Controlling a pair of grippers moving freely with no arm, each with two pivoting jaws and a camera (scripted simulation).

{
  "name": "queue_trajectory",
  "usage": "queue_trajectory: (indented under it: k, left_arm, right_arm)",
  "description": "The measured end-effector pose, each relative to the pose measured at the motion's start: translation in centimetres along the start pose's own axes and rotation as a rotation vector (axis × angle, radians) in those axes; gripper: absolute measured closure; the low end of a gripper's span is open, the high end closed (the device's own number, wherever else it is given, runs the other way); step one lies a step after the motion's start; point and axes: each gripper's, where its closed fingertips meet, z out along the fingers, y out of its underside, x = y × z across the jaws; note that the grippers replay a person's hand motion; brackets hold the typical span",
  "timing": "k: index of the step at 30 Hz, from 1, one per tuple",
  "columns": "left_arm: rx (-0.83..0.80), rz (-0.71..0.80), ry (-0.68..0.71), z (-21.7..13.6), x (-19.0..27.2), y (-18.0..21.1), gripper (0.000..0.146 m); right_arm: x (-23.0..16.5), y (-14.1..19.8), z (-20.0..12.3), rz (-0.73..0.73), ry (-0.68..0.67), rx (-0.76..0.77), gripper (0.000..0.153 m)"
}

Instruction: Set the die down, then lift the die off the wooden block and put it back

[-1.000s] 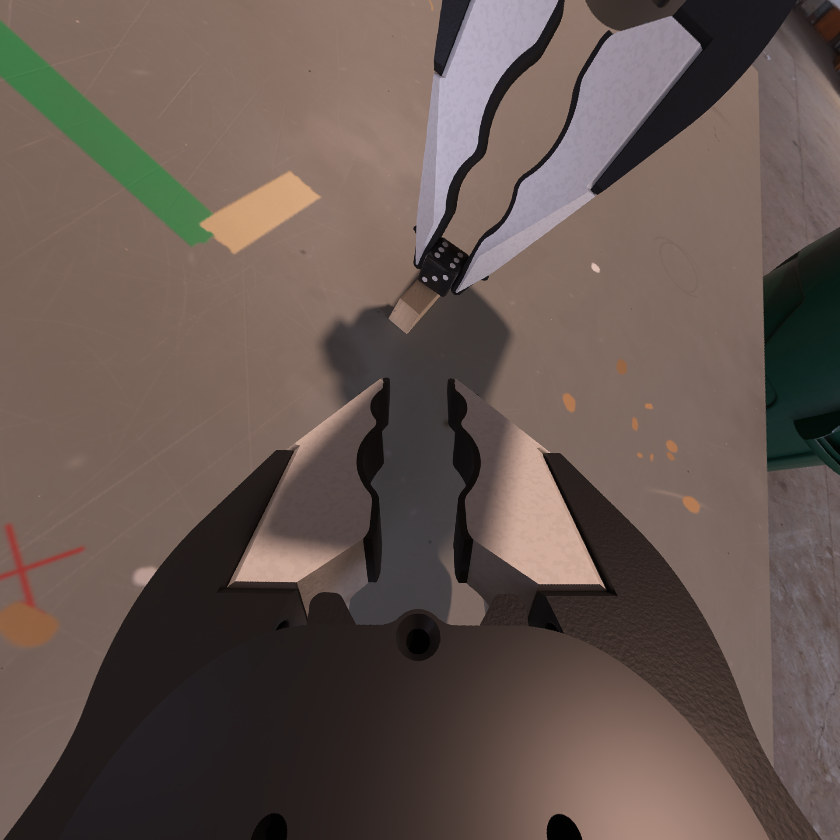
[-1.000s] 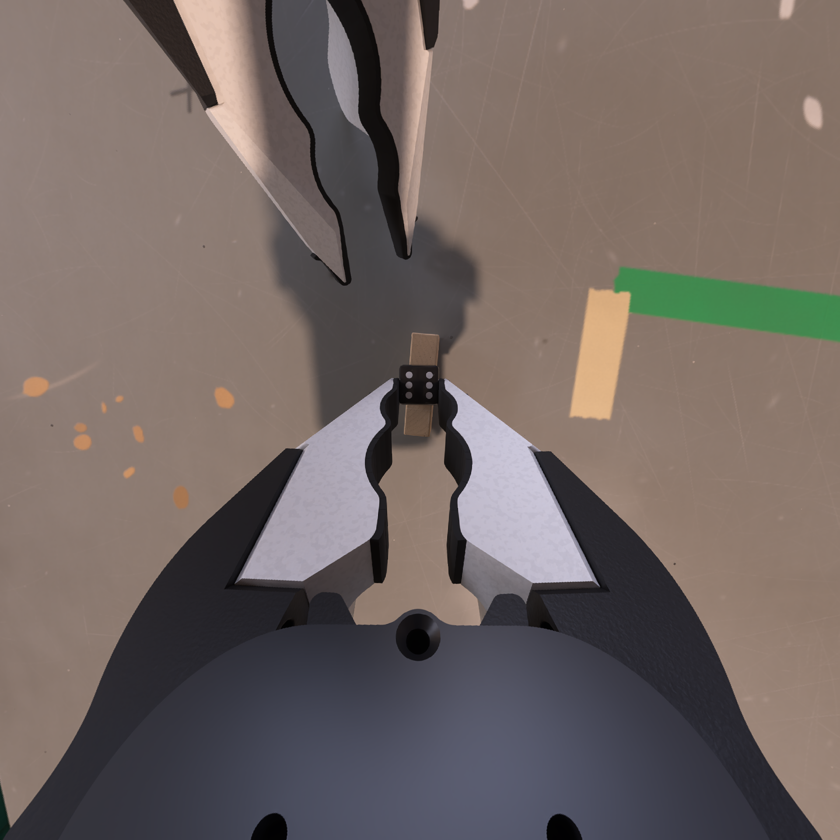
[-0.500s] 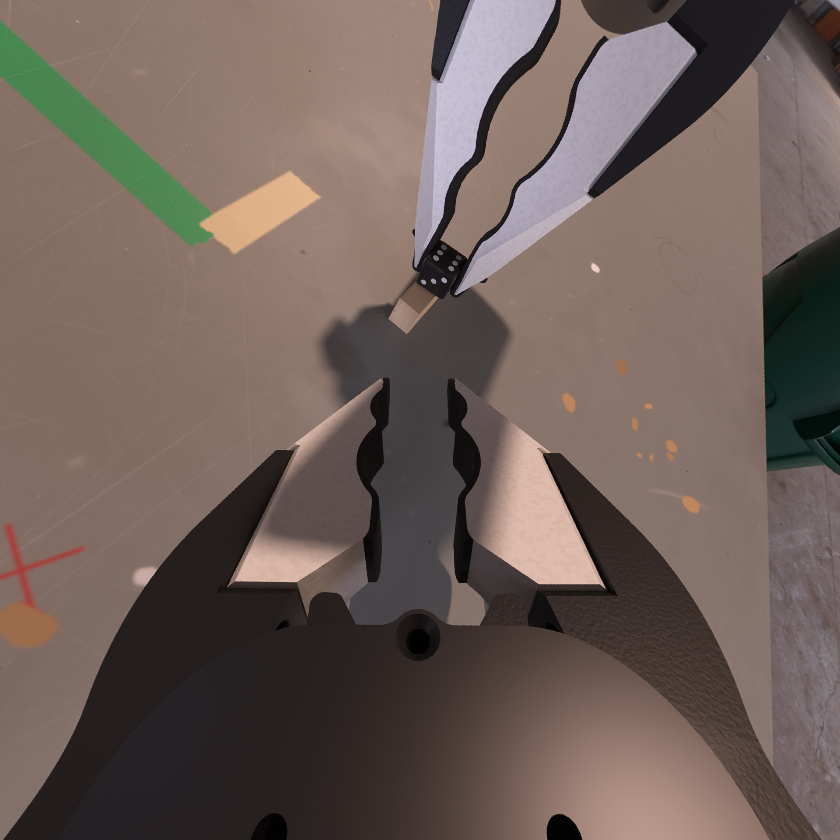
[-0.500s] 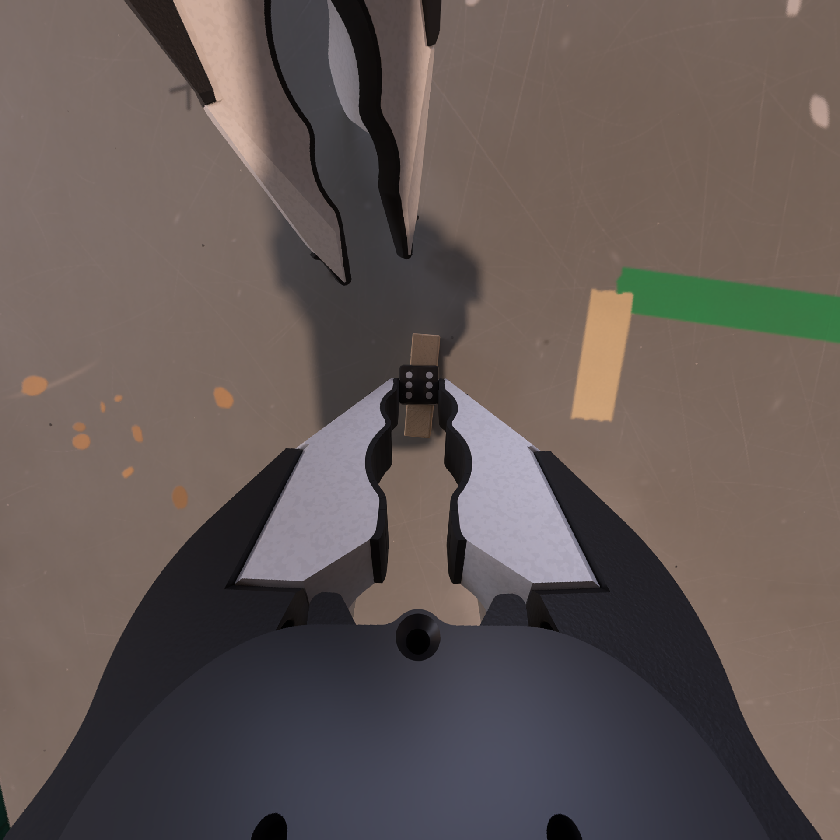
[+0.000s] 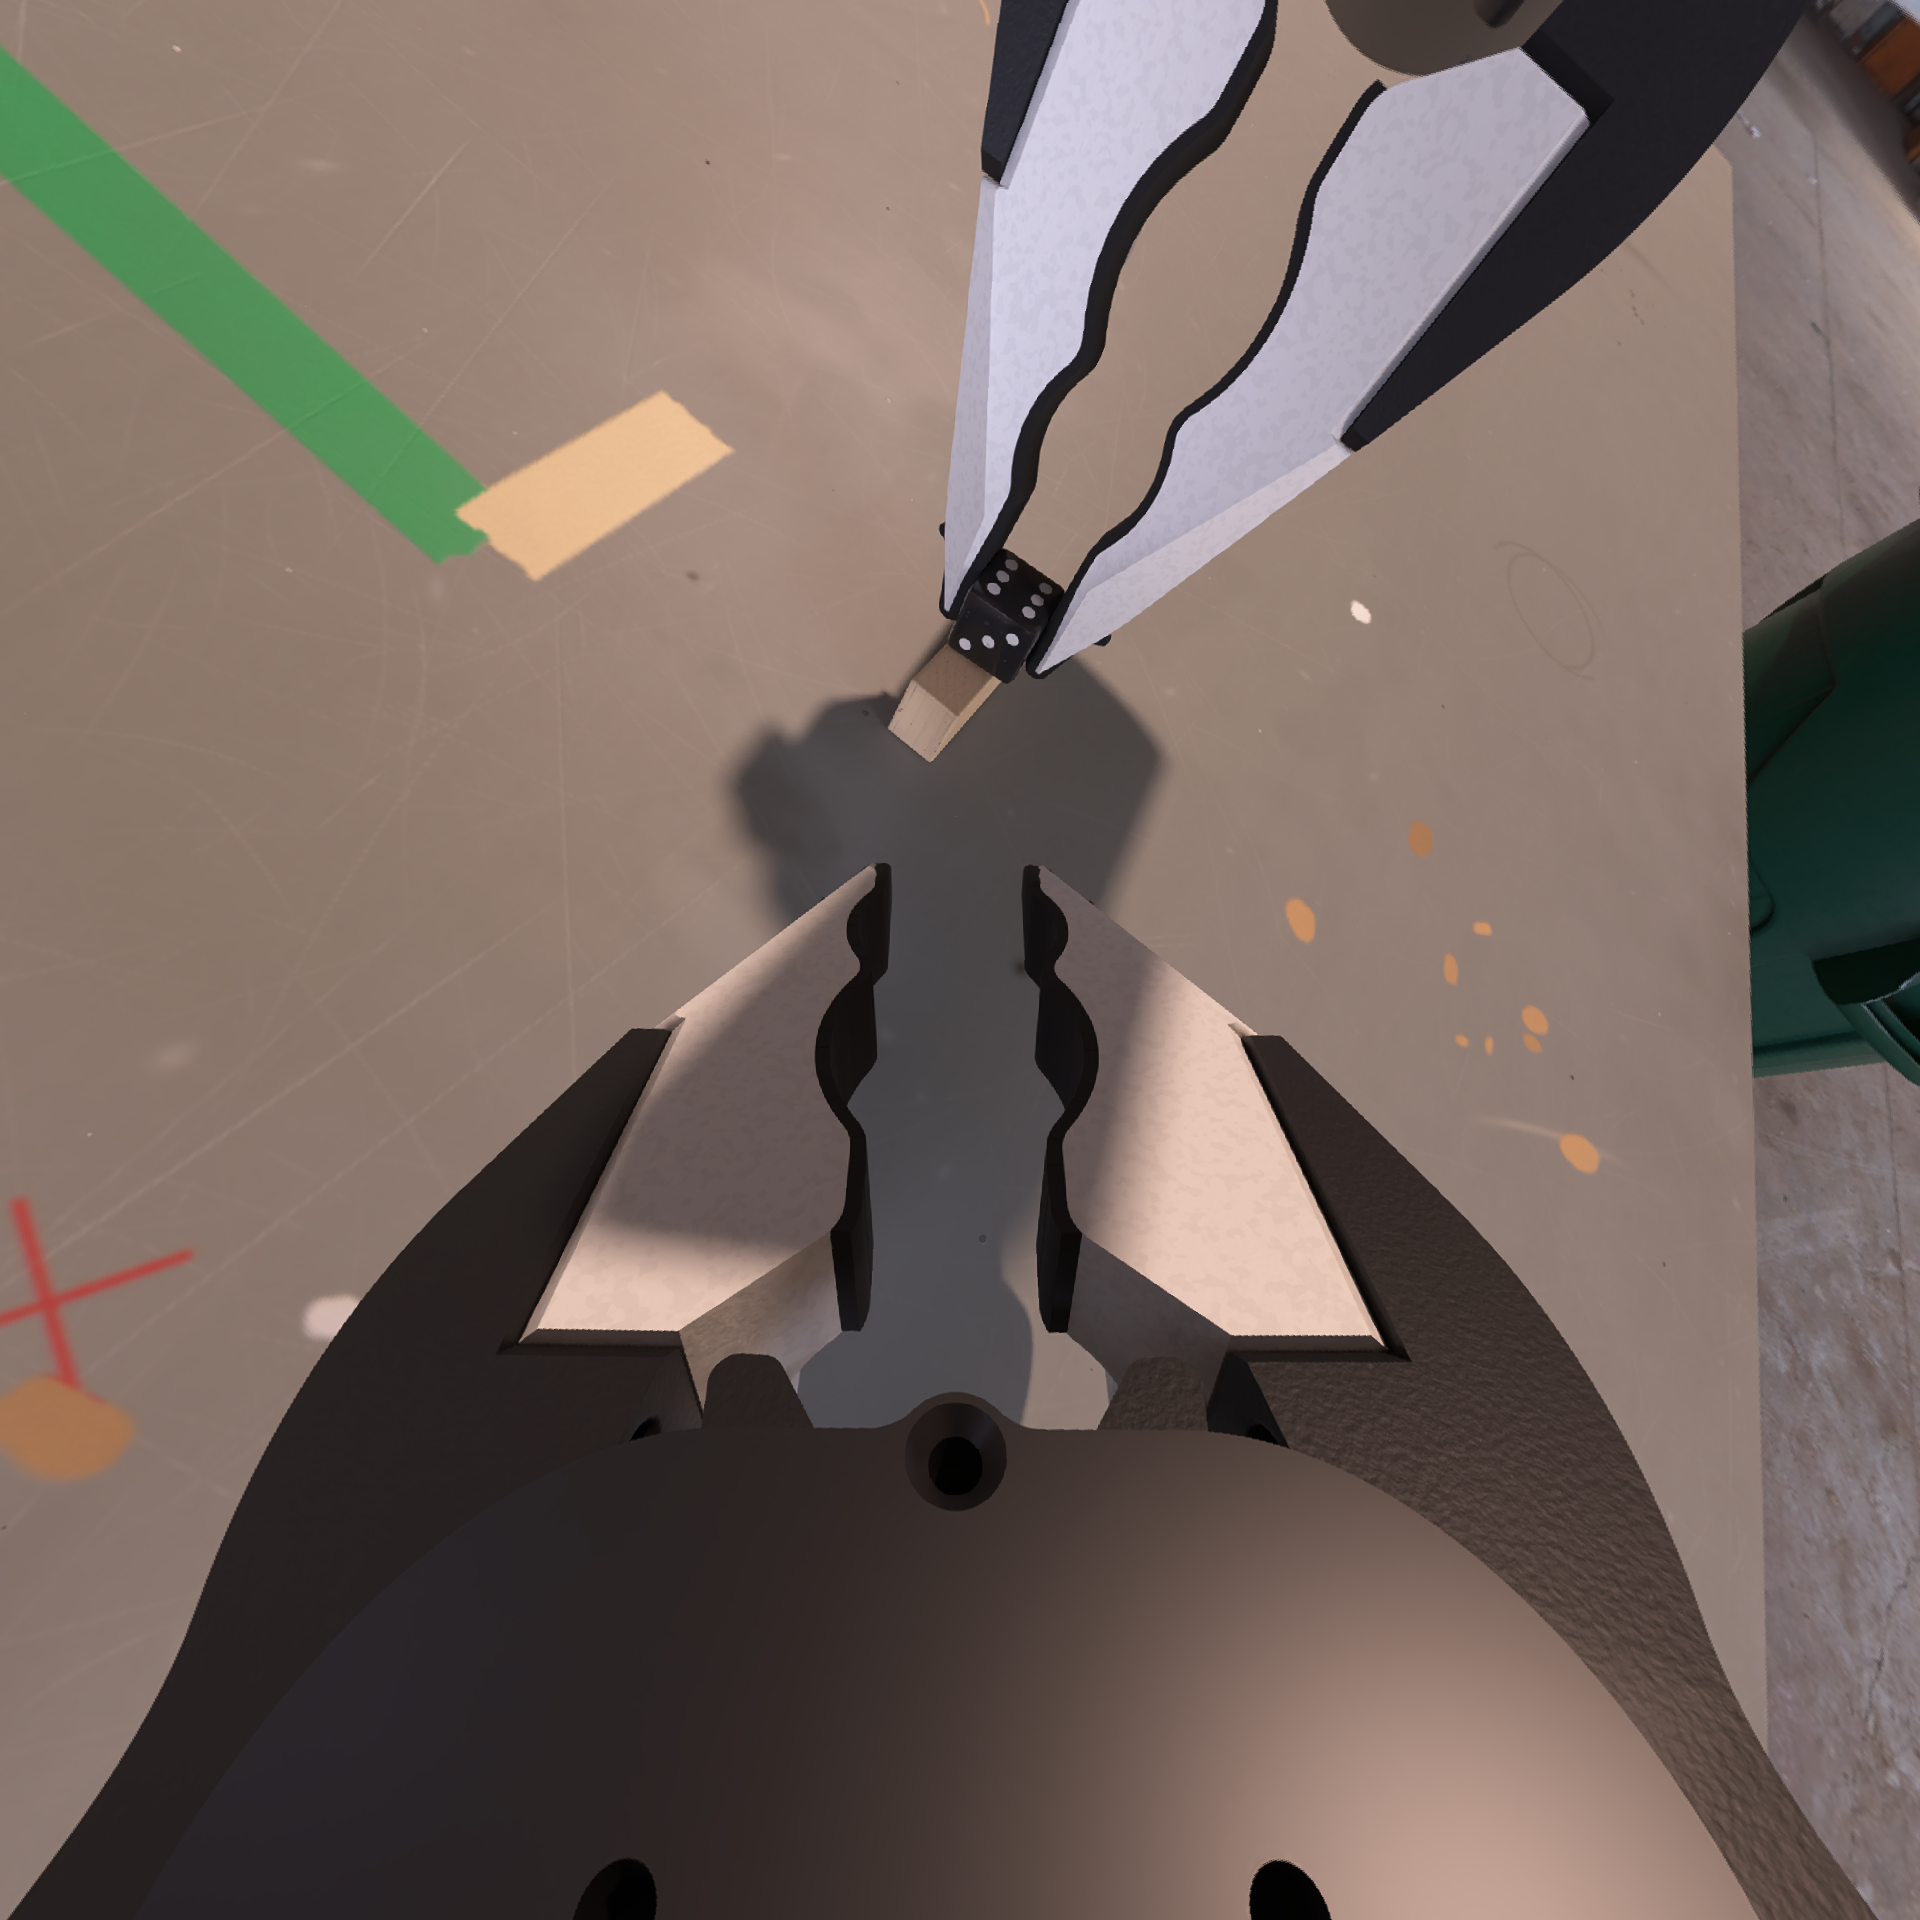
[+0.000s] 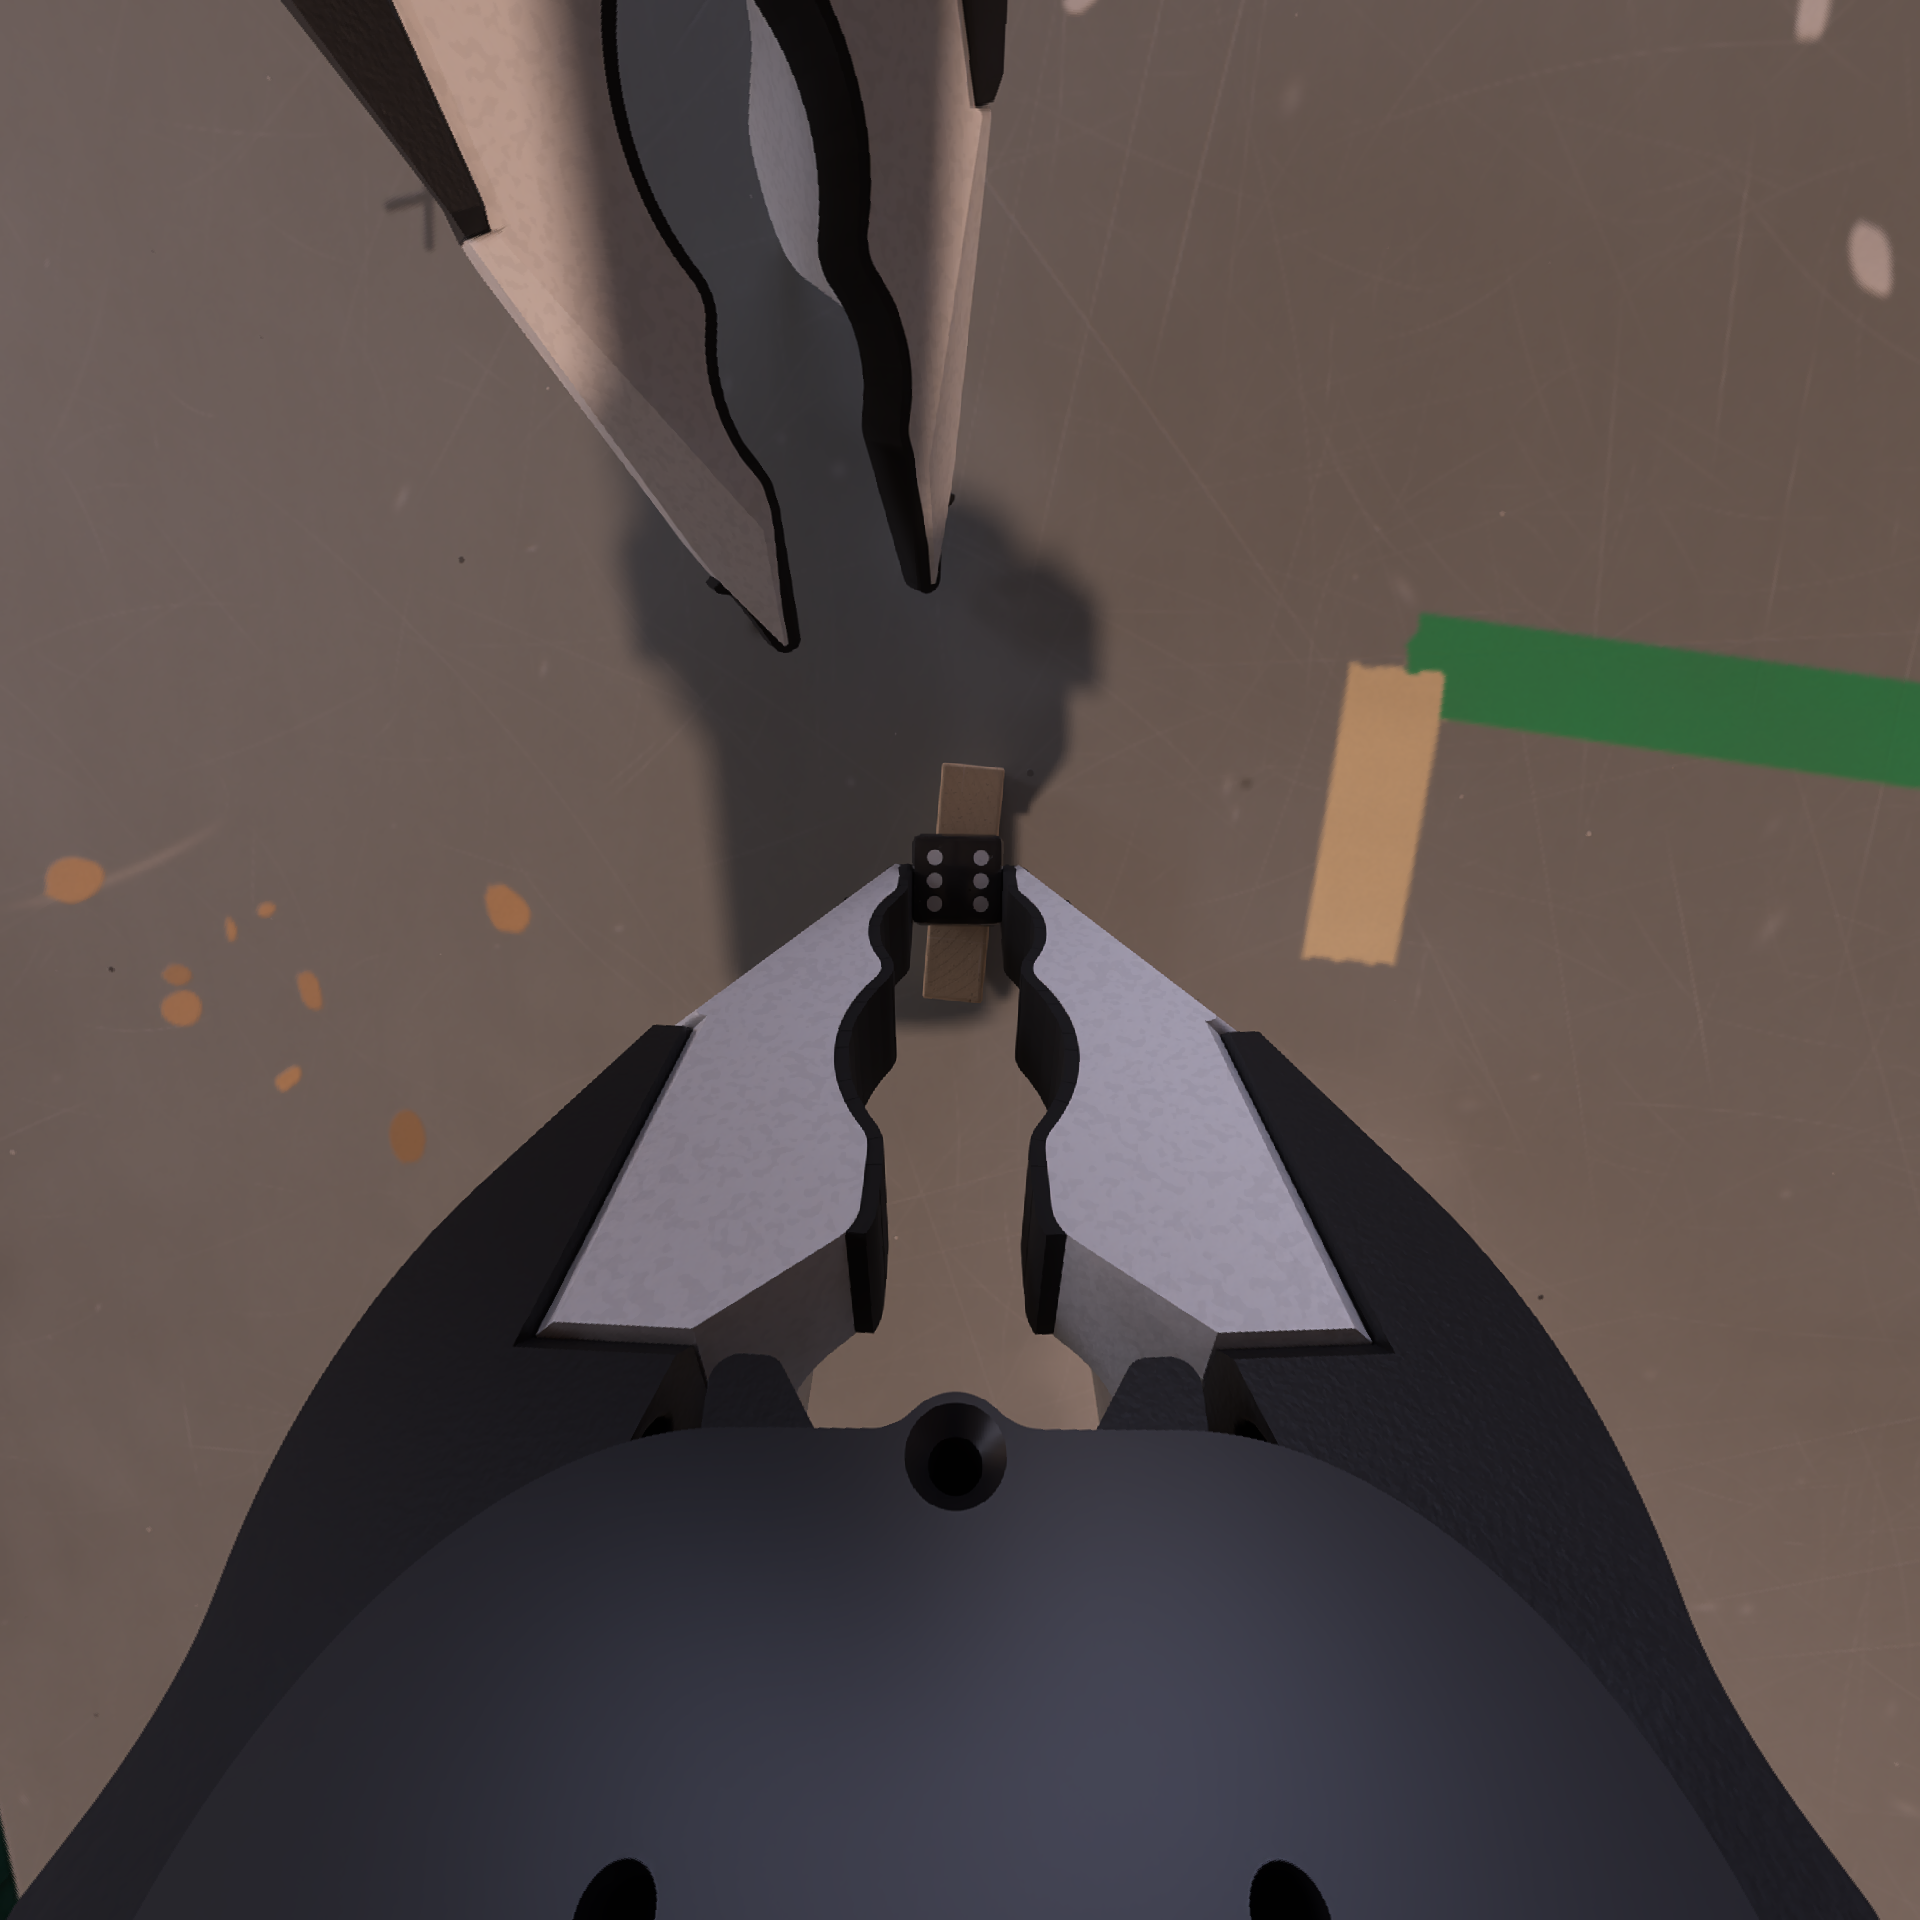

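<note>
A small black die (image 6: pixel 956 881) with white pips sits between the fingertips of my right gripper (image 6: pixel 956 875), which is shut on it. The die is at the top of a narrow wooden block (image 6: pixel 969 802) lying on the brown table; I cannot tell whether it touches the wood. In the left wrist view the right gripper (image 5: pixel 1003 639) comes down from above with the die (image 5: pixel 1003 621) over the block (image 5: pixel 938 710). My left gripper (image 5: pixel 956 873) is open and empty, hovering short of the block. It also shows in the right wrist view (image 6: pixel 852 613), beyond the block.
A green tape strip (image 5: pixel 229 312) joined to a tan tape piece (image 5: pixel 597 483) lies left of the block. Orange paint specks (image 5: pixel 1455 966) and a red cross (image 5: pixel 52 1299) mark the table. A dark green object (image 5: pixel 1849 831) stands past the table's right edge (image 5: pixel 1745 623).
The right gripper with the die has shifted only a hair. The left gripper has not moved.
</note>
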Motion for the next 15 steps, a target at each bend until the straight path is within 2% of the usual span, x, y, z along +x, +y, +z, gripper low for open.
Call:
queue_trajectory:
  k: [15]
  left_arm:
    - [0.000,-0.001,0.000,0.00,0.00,0.00,0.121]
  right_arm:
    - [-0.21,-0.40,-0.30,0.025,-0.029,0.046,0.137]
